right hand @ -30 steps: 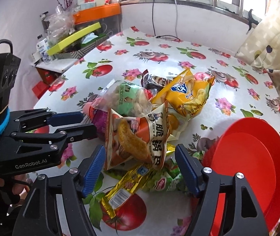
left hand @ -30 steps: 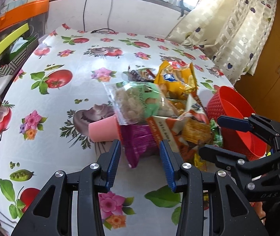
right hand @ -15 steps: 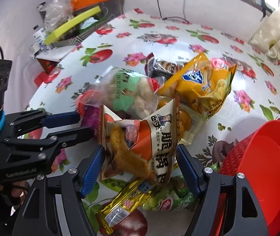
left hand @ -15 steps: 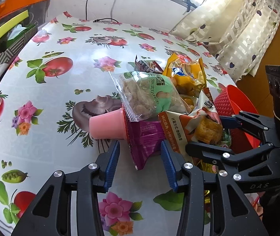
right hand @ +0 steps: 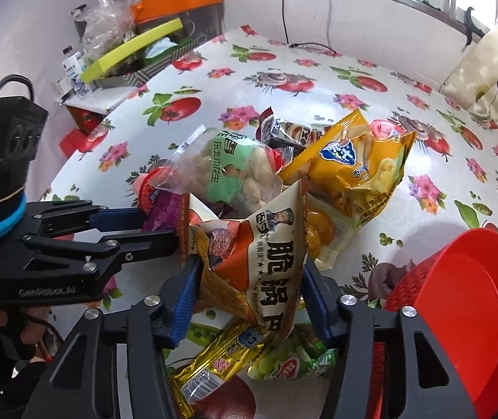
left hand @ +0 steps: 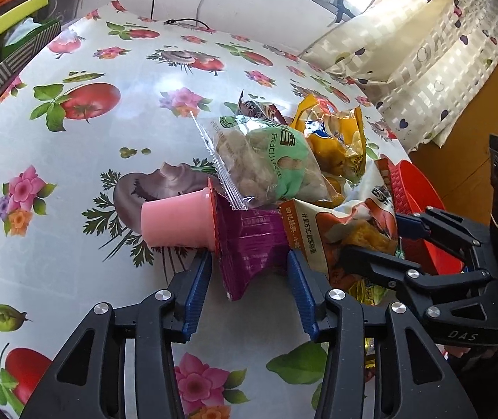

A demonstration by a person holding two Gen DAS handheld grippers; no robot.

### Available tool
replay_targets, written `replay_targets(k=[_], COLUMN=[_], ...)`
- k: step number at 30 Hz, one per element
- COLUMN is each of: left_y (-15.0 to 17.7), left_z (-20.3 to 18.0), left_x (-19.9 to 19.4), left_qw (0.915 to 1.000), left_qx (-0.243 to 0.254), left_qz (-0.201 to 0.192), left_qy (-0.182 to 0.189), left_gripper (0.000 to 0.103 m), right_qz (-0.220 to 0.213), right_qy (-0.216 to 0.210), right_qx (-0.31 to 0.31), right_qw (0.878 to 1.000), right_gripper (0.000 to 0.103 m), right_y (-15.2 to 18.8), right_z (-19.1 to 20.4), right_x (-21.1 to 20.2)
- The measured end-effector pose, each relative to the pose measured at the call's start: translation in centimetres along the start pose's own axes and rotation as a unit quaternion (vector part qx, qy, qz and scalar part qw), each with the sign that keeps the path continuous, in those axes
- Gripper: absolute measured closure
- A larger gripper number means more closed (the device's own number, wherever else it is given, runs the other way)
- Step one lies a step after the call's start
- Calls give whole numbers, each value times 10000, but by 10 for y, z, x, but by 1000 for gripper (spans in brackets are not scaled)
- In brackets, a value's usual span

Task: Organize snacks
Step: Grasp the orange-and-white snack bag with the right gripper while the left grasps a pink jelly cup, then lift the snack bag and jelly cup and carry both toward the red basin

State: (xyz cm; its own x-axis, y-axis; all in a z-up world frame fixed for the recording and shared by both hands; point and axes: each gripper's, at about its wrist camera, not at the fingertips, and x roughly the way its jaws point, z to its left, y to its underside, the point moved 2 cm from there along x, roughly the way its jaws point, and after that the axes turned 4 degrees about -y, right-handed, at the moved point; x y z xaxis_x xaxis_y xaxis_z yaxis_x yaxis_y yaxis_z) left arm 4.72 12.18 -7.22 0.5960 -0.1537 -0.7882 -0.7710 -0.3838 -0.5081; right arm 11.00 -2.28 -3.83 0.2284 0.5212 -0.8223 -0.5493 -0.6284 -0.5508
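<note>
A heap of snacks lies on the flowered tablecloth (left hand: 109,160). My left gripper (left hand: 249,260) is open and low over the table. A purple packet (left hand: 249,241) lies between its blue pads without being pressed, and a pink cup (left hand: 175,220) rests on its side just beyond. My right gripper (right hand: 251,267) is closing on an orange-and-white snack bag (right hand: 266,262), which buckles upward between the pads. Behind it are a clear bag with a green label (right hand: 235,174) and a yellow chip bag (right hand: 357,164). A gold wrapper (right hand: 214,363) and a green packet (right hand: 284,366) lie beneath the right gripper.
A red basket (right hand: 458,296) stands at the right, close to the right gripper. Boxes with a yellow-green lid (right hand: 133,49) crowd a shelf past the table's left edge. A curtain (left hand: 406,52) hangs at the far right. A cable (right hand: 305,45) lies at the back.
Both grippers have drawn nearer the heap. The right jaws have narrowed from wide open onto the orange-and-white bag, which now stands crumpled between them. The left jaws are slightly wider.
</note>
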Motion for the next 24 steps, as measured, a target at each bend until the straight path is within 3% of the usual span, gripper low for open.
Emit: replay_targets(k=[3, 4, 11, 16, 18, 24], left_y=[0, 0, 4, 6, 7, 12], left_z=[2, 2, -6, -6, -9, -22], left_x=[1, 1, -2, -6, -9, -16], left_qw=[9999, 9999, 9999, 9996, 9996, 9988], left_qx=[-92, -113, -2, -20, 58, 313], left_qz=[5, 8, -101, -198, -261, -365], left_qy=[81, 103, 131, 198, 107, 99], left_gripper=[57, 57, 58, 84, 101, 103], right_qz=[-98, -128, -343, -486, -518, -709], right_qy=[18, -2, -85, -62, -56, -3], right_qx=[-18, -20, -60, -46, -1, 135], right_qw=[9999, 9999, 9994, 9988, 9986, 9974], right_gripper=[56, 62, 68, 69, 69, 70], right_y=[3, 3, 6, 9, 11, 15], right_z=[1, 1, 6, 7, 5, 0], right_x=[-6, -8, -20, -30, -32, -45])
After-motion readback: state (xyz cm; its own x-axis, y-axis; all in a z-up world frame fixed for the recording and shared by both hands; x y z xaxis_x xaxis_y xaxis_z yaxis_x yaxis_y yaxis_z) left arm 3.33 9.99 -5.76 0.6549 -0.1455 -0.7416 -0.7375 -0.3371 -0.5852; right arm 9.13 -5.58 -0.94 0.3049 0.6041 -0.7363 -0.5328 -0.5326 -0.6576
